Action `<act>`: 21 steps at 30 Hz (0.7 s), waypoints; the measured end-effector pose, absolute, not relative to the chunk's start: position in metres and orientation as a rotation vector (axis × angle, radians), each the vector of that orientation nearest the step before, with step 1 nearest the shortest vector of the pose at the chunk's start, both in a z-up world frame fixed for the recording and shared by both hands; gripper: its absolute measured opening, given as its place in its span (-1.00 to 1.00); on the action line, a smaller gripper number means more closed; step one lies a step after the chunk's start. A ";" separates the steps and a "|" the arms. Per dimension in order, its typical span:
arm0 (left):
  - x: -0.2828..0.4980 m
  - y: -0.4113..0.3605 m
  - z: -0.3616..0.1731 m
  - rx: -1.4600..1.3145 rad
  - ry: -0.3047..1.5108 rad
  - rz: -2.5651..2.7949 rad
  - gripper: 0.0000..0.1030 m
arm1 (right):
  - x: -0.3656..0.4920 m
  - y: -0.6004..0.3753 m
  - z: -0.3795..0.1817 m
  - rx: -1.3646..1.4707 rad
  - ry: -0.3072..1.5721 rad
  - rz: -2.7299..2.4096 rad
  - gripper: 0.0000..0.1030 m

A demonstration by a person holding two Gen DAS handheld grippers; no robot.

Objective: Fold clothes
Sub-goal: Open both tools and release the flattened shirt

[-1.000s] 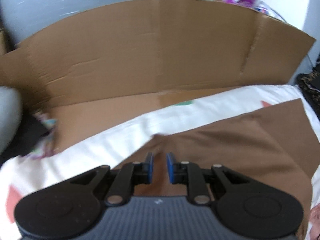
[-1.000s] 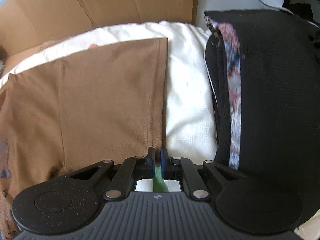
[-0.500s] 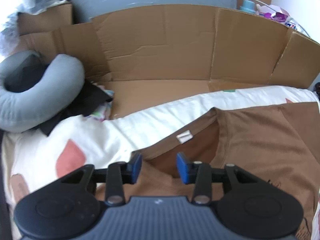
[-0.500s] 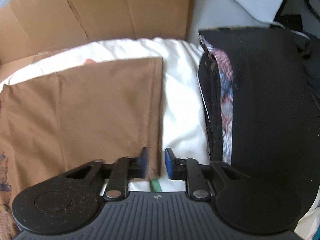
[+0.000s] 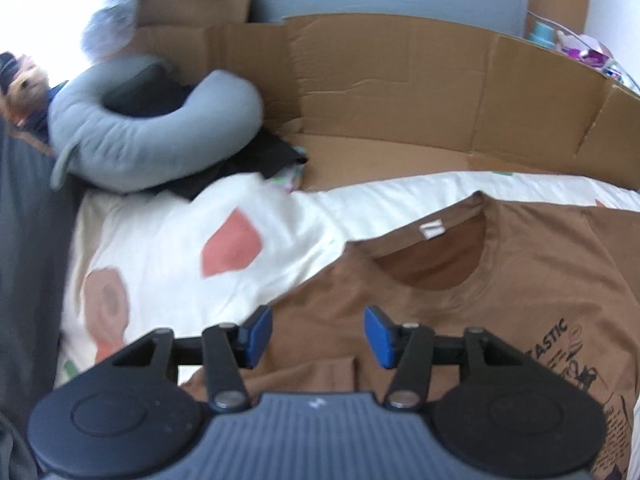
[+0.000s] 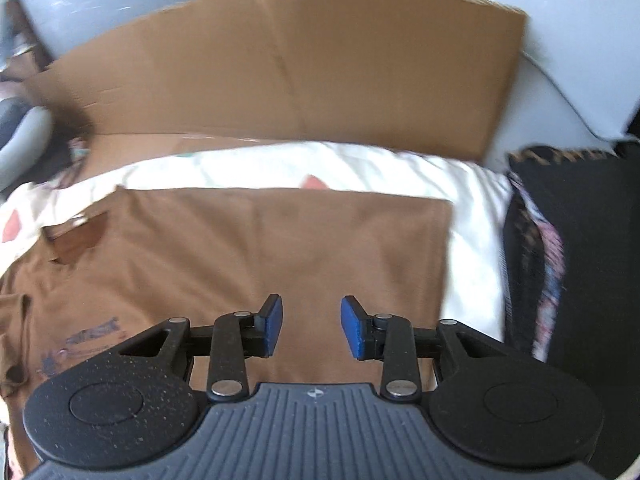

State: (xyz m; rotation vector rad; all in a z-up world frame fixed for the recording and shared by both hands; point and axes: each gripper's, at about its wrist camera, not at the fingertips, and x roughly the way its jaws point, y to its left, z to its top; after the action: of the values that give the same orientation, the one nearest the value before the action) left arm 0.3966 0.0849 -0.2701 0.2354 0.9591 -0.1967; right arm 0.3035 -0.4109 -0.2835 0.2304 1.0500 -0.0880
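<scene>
Grey neck pillow [image 5: 152, 128], cardboard [image 6: 304, 76], black fabric [image 6: 592, 264] around brown T-shirt [image 6: 256, 256]

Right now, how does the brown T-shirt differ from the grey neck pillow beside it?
The brown T-shirt lies flat on the white sheet; the grey neck pillow is puffy and curved in a horseshoe. The T-shirt carries dark print; the pillow is plain. Neither is held: the left gripper is open.

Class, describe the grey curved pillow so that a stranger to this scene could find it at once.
Start at the cardboard wall behind the bed. Follow it left, past the brown T-shirt, to the bed's far left corner. The grey pillow lies there, the only U-shaped thing, curled around dark fabric.
</scene>
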 end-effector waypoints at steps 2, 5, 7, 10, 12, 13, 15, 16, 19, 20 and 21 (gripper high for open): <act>0.392 0.097 -0.268 0.199 0.969 -0.174 0.07 | 0.307 -0.401 -0.278 0.222 1.040 -0.050 -0.13; 0.383 0.109 -0.267 0.181 0.973 -0.145 0.07 | 0.312 -0.386 -0.271 0.215 1.024 0.002 -0.11; 0.376 0.113 -0.268 0.195 0.972 -0.129 0.07 | 0.315 -0.375 -0.266 0.203 1.012 0.042 -0.08; 0.369 0.123 -0.266 0.165 0.982 -0.107 0.07 | 0.321 -0.361 -0.262 0.180 1.000 0.087 0.04; 0.364 0.130 -0.265 0.152 0.977 -0.091 0.07 | 0.324 -0.352 -0.260 0.168 0.992 0.115 0.04; 0.361 0.133 -0.264 0.148 0.973 -0.082 0.07 | 0.326 -0.348 -0.260 0.160 0.984 0.131 0.04; 0.357 0.139 -0.265 0.143 0.971 -0.072 0.07 | 0.329 -0.339 -0.259 0.143 0.970 0.163 0.05; 0.354 0.142 -0.267 0.130 0.972 -0.062 0.07 | 0.330 -0.335 -0.258 0.135 0.963 0.179 0.06; 0.346 0.151 -0.273 0.090 0.975 -0.035 0.06 | 0.338 -0.320 -0.258 0.095 0.962 0.231 0.06; 0.343 0.154 -0.274 0.077 0.976 -0.026 0.05 | 0.342 -0.314 -0.258 0.077 0.968 0.251 0.06; 0.340 0.157 -0.276 0.064 0.977 -0.017 0.04 | 0.346 -0.308 -0.258 0.059 0.974 0.270 0.06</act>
State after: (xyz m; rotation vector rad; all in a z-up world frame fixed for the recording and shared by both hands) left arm 0.3403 0.1568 -0.2761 0.0637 0.9767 -0.0172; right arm 0.3463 -0.3077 -0.2581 0.0592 0.9745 0.2698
